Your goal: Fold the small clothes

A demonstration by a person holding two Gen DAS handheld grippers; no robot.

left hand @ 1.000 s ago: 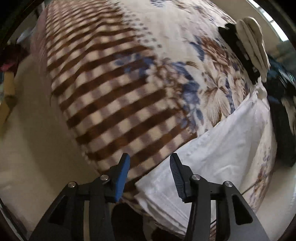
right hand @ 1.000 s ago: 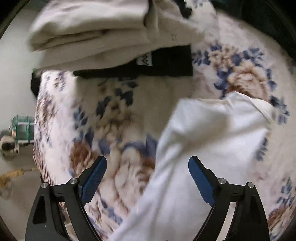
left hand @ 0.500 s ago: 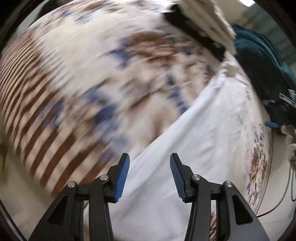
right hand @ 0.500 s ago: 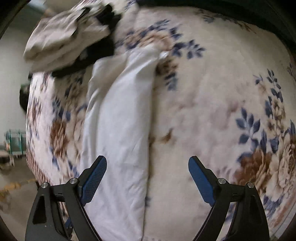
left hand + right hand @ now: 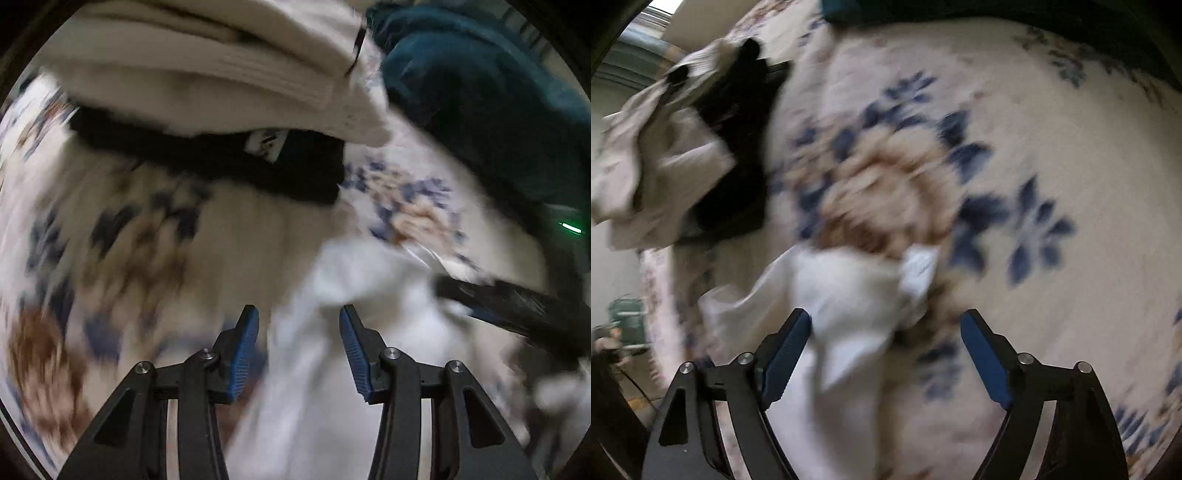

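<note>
White garment [image 5: 846,295] lies crumpled on the floral blanket [image 5: 1015,129], running from mid-frame down under the right gripper [image 5: 886,354]. In the left wrist view the same cloth [image 5: 332,369] fills the lower centre, heavily blurred.

Right gripper: jaws wide apart and closing. Cloth sits between them, close against the left-hand finger [image 5: 786,350]; the other finger is over bare blanket. Pads are not pressing on anything, so nothing is held.

Left gripper [image 5: 299,347]: jaws partly apart, blue pads [image 5: 242,354] visible on both sides. White cloth shows in the gap and beneath it. No pinch visible, so it reads as released; blur makes contact hard to judge.

Folded stack beyond: cream clothes [image 5: 221,81] on top of a black folded piece [image 5: 229,162] with a small white label [image 5: 266,142]. The same stack [image 5: 665,158] sits upper left in the right wrist view, near the blanket edge, apart from the white garment.

Dark teal fabric [image 5: 480,92] bunched at upper right in the left wrist view.

Black bar of the other gripper [image 5: 517,306] crosses the right side of the left wrist view, over the white cloth.
</note>
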